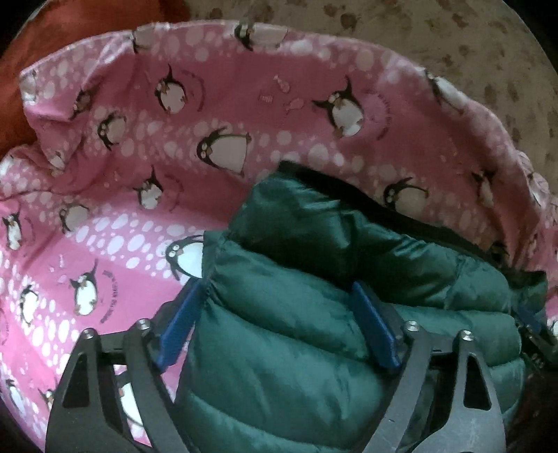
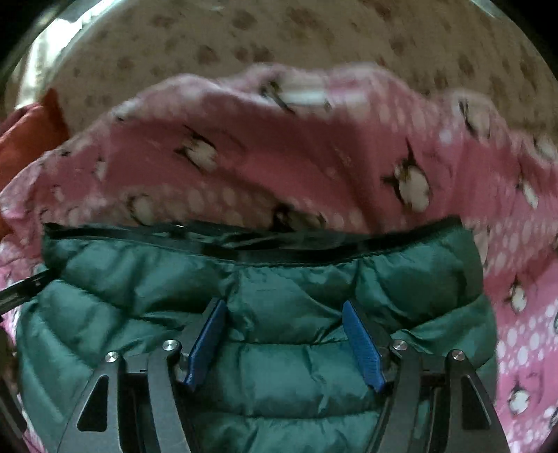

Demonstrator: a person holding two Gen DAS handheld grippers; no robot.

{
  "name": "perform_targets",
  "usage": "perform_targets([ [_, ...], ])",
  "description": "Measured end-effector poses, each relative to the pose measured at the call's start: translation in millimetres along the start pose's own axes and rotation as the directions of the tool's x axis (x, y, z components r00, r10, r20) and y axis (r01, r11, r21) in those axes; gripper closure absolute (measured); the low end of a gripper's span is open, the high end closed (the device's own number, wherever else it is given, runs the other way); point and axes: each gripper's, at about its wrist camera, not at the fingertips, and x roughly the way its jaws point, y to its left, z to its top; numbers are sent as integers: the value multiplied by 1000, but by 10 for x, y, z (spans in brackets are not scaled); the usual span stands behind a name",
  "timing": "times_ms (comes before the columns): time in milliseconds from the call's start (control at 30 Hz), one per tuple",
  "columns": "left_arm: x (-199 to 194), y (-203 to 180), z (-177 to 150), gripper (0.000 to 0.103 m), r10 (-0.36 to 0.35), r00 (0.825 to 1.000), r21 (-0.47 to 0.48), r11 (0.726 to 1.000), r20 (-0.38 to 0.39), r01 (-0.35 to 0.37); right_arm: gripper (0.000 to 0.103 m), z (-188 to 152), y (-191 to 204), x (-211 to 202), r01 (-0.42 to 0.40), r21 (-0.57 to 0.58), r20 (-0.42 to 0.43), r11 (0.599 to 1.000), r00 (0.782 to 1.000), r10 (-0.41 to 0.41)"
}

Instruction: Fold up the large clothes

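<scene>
A dark green quilted jacket [image 1: 314,313] lies folded in a thick bundle on a pink sheet printed with penguins [image 1: 139,216]. My left gripper [image 1: 277,285] hangs over the bundle's left end with its blue pads [image 1: 375,327] spread wide. The jacket's edge bulges up between the jaws and neither pad squeezes it. In the right wrist view the jacket [image 2: 279,366] fills the lower half, its black-trimmed edge along the top. My right gripper [image 2: 284,305] stands open just above the quilted cloth, its blue pads [image 2: 361,341] apart with nothing pinched.
The pink sheet [image 2: 314,156] lies rumpled around the jacket. Beyond it is a beige surface with brown spots [image 1: 453,41]. An orange-red cloth [image 1: 52,31] lies at the far left [image 2: 31,129]. A dark gripper part [image 1: 530,327] shows at the jacket's right end.
</scene>
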Motion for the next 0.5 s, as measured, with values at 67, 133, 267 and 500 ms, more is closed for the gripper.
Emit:
perform_targets([
  [67,92,56,13,13,-35,999,-43,998,-23,34,36,-65,-66,96,-5,47,-6,999,1000,6],
  [133,112,80,5,12,-42,999,-56,998,-18,41,36,-112,-96,136,-2,69,7,998,1000,2],
  [267,57,39,-20,12,-20,1000,-26,999,12,20,36,-153,-74,137,13,55,6,998,1000,-13],
  [500,-295,6,8,12,-19,996,1,1000,88,19,36,-226,-22,-295,-44,55,69,998,997,40],
])
